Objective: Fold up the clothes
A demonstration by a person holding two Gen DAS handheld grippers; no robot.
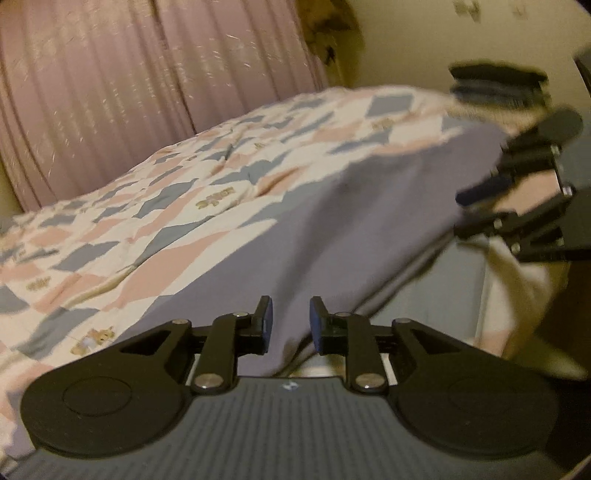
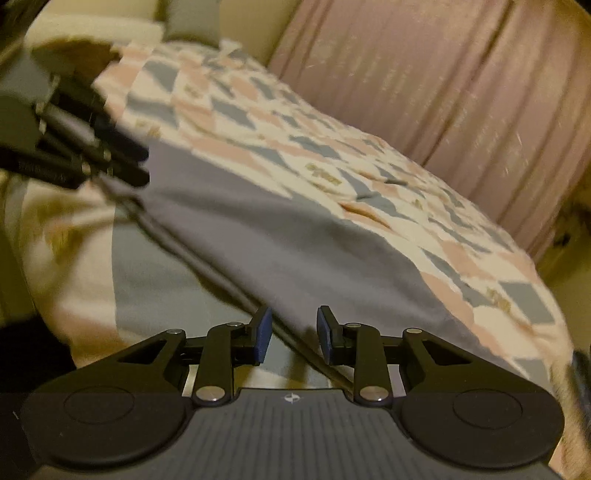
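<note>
A plain lavender-grey garment (image 1: 332, 229) (image 2: 277, 229) is stretched in the air over the near side of a bed, between my two grippers. In the left wrist view, my left gripper (image 1: 291, 325) has its blue pads closed on one corner, and cloth fills the narrow gap between them. My right gripper (image 1: 476, 208) shows at the right edge of that view, clamped on the far corner. In the right wrist view, my right gripper (image 2: 294, 332) pinches the hem, and my left gripper (image 2: 140, 166) grips the cloth at upper left. The edge between them runs taut.
The bed carries a quilt (image 1: 147, 206) (image 2: 295, 122) patterned in pink, blue and white. A pink curtain (image 1: 110, 92) (image 2: 443, 92) hangs behind it. A dark blurred object (image 1: 495, 85) lies at the far end. A pale pillow (image 2: 92, 29) sits at the head.
</note>
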